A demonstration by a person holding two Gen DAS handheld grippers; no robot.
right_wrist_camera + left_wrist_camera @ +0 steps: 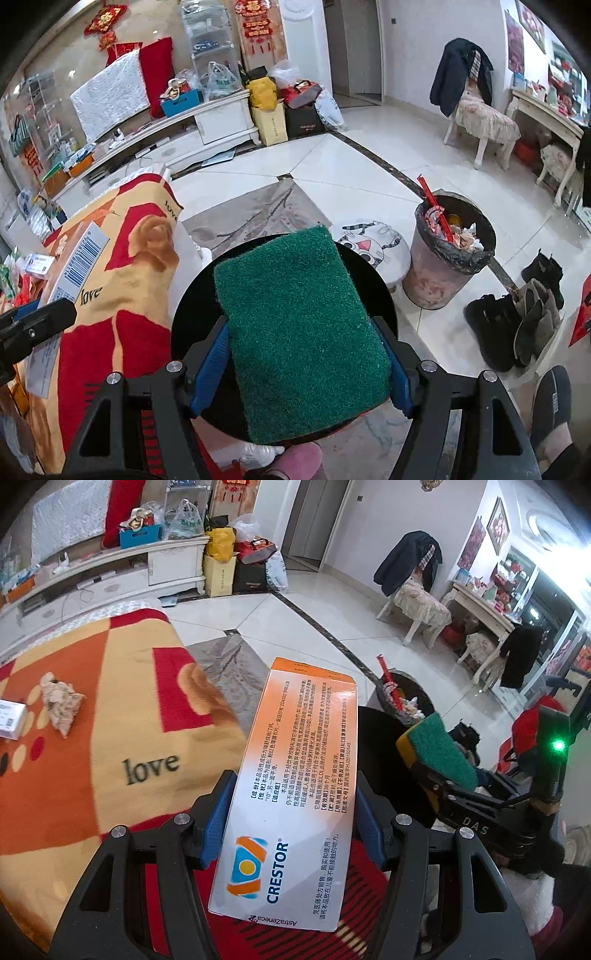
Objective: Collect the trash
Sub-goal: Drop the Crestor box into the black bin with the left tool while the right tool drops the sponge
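Trash is in both grips in a cluttered living room: the left gripper [291, 819] pinches an orange-and-white cardboard medicine box [291, 794] by its long sides between blue pads, while the right gripper [306, 358] clamps a green scouring sponge with a yellow foam backing [299, 328], the yellow seen only from the left wrist camera. From the right wrist camera, the grey round waste bin lined with a black plastic bag [448, 254] stands on the white tiled floor at about two o'clock of the sponge, already heaped with scraps and a red stick. A round stool with a cartoon-cat cover [373, 243] sits between sponge and bin. From the left wrist camera, a crumpled beige tissue [61, 701] and a small white carton [11, 718] lie at about ten o'clock of the box on the orange, red and yellow blanket printed "love" [110, 738], apparently uncollected.

The step in hand looks like carrying both items to the bin. Done well, each gripper would pass clear of the stool, arrive above the open rim and release only there; with the bin this full, dropping toward the emptier near side should keep the box from sliding off.
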